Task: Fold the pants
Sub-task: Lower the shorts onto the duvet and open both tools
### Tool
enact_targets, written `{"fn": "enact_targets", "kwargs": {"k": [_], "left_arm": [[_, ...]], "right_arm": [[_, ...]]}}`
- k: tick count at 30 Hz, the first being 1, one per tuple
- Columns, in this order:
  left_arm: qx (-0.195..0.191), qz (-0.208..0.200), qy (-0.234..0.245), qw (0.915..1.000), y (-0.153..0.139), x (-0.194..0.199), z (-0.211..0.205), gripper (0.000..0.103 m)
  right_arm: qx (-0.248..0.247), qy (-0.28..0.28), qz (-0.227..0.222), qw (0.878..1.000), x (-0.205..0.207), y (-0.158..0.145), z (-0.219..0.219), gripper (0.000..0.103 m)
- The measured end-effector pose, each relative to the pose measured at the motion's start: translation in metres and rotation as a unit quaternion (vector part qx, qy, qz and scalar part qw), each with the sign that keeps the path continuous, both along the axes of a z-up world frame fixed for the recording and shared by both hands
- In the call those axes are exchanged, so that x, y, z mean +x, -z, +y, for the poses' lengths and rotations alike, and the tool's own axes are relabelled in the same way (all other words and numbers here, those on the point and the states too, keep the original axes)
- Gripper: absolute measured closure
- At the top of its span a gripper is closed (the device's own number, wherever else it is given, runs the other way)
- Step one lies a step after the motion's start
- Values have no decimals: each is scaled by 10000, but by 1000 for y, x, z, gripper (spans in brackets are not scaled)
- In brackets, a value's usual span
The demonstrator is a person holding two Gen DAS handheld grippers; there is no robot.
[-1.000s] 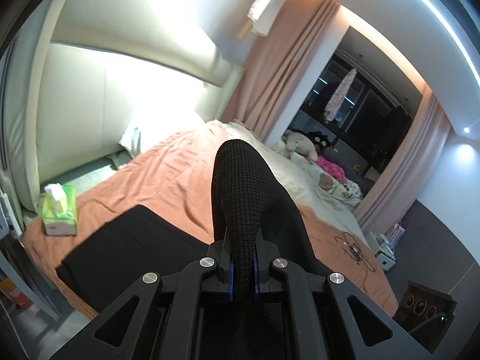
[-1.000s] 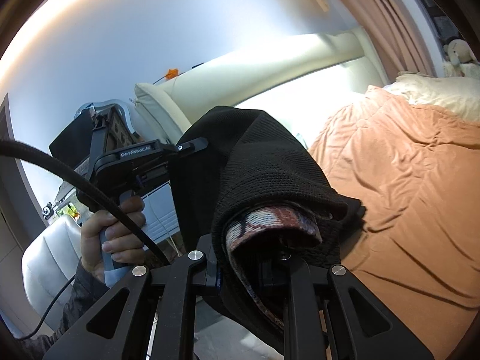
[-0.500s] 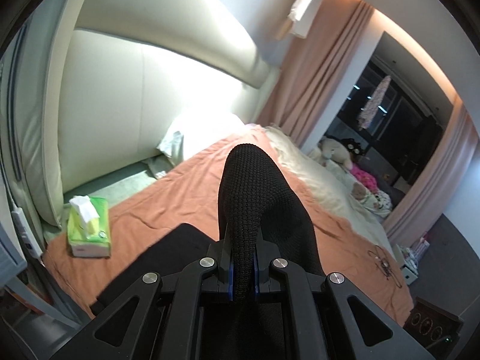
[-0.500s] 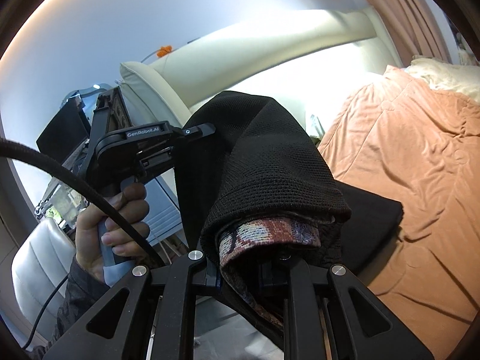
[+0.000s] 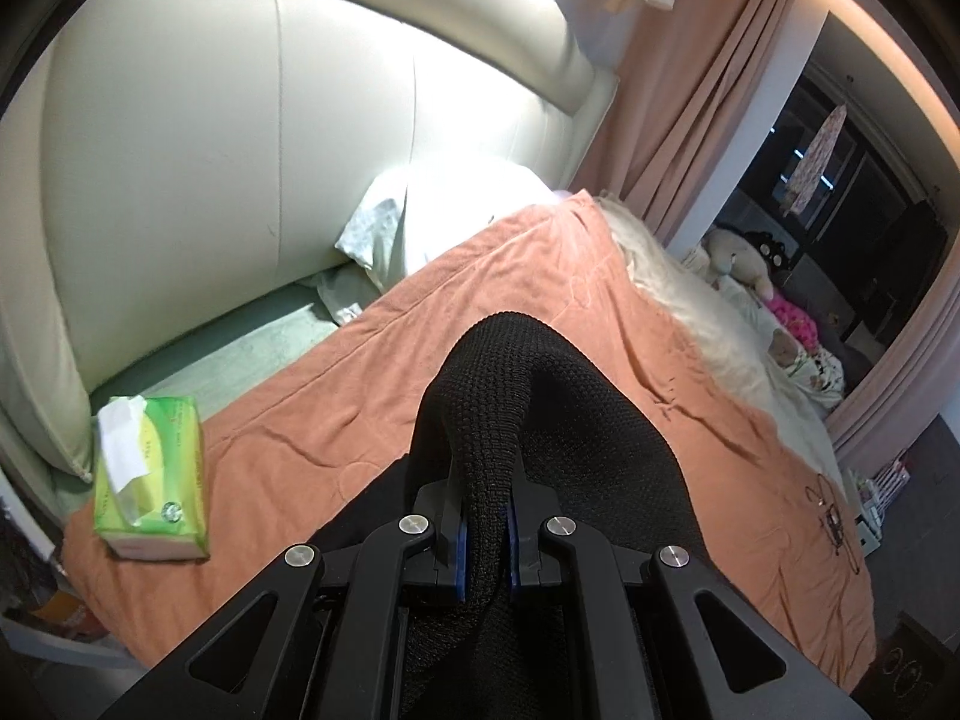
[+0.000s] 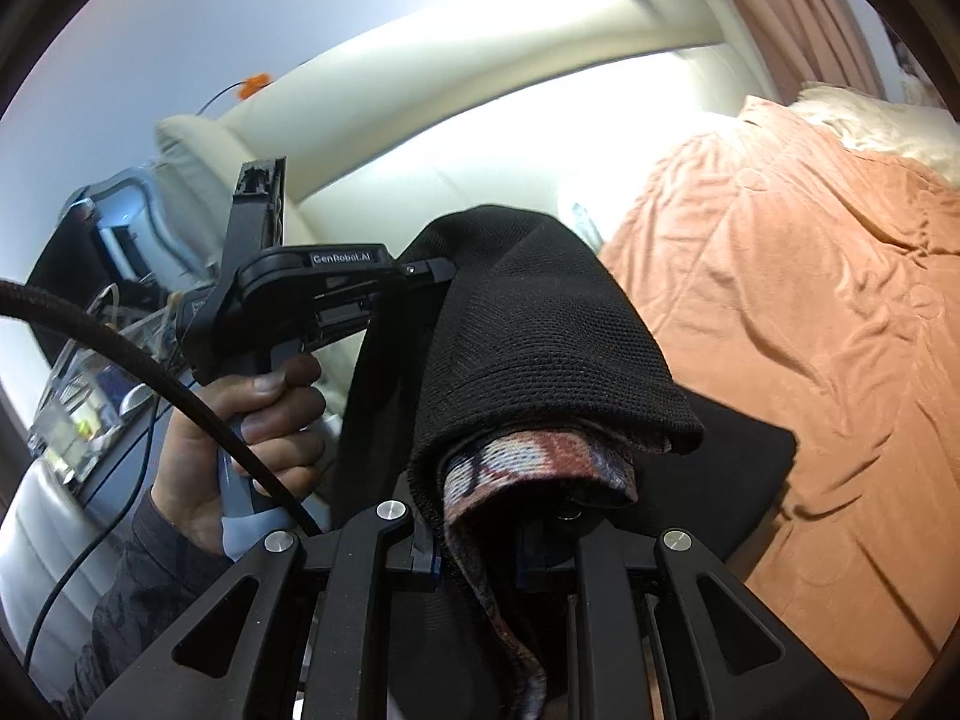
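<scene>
The black knit pants (image 5: 576,420) are held up over the orange bedspread (image 5: 372,372). My left gripper (image 5: 483,540) is shut on a bunched fold of the pants. My right gripper (image 6: 477,546) is shut on another part of the pants (image 6: 540,324), where a patterned red and grey lining (image 6: 528,456) shows. The rest of the black cloth (image 6: 738,456) trails down onto the bedspread (image 6: 810,312). In the right wrist view the left gripper (image 6: 420,276) shows at left, held in a hand, its tip at the cloth.
A green tissue box (image 5: 150,480) sits at the near left corner of the bed. A cream padded headboard (image 5: 270,150) and a white pillow (image 5: 432,222) lie beyond. Stuffed toys (image 5: 744,258) and curtains (image 5: 690,90) are at the far right. A cable (image 5: 834,522) lies on the bedspread.
Both grippers have swung with the pants towards the head of the bed. The tissue box and headboard are now closer and larger. The grips have not changed.
</scene>
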State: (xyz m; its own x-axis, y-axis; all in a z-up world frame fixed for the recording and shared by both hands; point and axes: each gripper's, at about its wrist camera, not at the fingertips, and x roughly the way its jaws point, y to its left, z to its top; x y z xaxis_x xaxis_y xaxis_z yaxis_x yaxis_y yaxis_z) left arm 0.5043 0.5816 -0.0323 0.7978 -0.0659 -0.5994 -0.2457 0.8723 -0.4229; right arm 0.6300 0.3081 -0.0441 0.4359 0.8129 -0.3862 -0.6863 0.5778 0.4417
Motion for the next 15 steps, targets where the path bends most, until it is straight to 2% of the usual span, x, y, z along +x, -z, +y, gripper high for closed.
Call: {"fn": "enact_targets", "kwargs": {"k": [1,3,4,5,6,7,8,9,15], "left_arm": [[9,100,1,9999,6,7,-1,91],[125,500,-143,9986,22,21,-2,79],[117,602,-181,9980,28,22,-2,65],[62,631,-189,9978,35,20,-1,48],[48,603,-201,9980,38,15,-1,43],[64,572,-226,9981,39,10,0,35],[111,578,-265,9979,41,1,2,33],[128,618,-289,9976,43,-6,3,33],[145,650,-559,9962,49,-65,14,33]], "right_arm": [[-21,114,13,9999,5,3,0,89],[-116,290,133,9994,16,11,-1,84],[-211,312,328,9988,24,20,0,80],[-282,228,601,9975,33,29,1,69],[-331,167,803,9961,36,35,0,60],[-390,167,1061,9935,42,45,-2,45],[-335,183,1232,9916,45,52,-7,38],[-188,196,1425,9894,48,61,-14,37],[639,-55,2290,9713,61,87,-29,36]]}}
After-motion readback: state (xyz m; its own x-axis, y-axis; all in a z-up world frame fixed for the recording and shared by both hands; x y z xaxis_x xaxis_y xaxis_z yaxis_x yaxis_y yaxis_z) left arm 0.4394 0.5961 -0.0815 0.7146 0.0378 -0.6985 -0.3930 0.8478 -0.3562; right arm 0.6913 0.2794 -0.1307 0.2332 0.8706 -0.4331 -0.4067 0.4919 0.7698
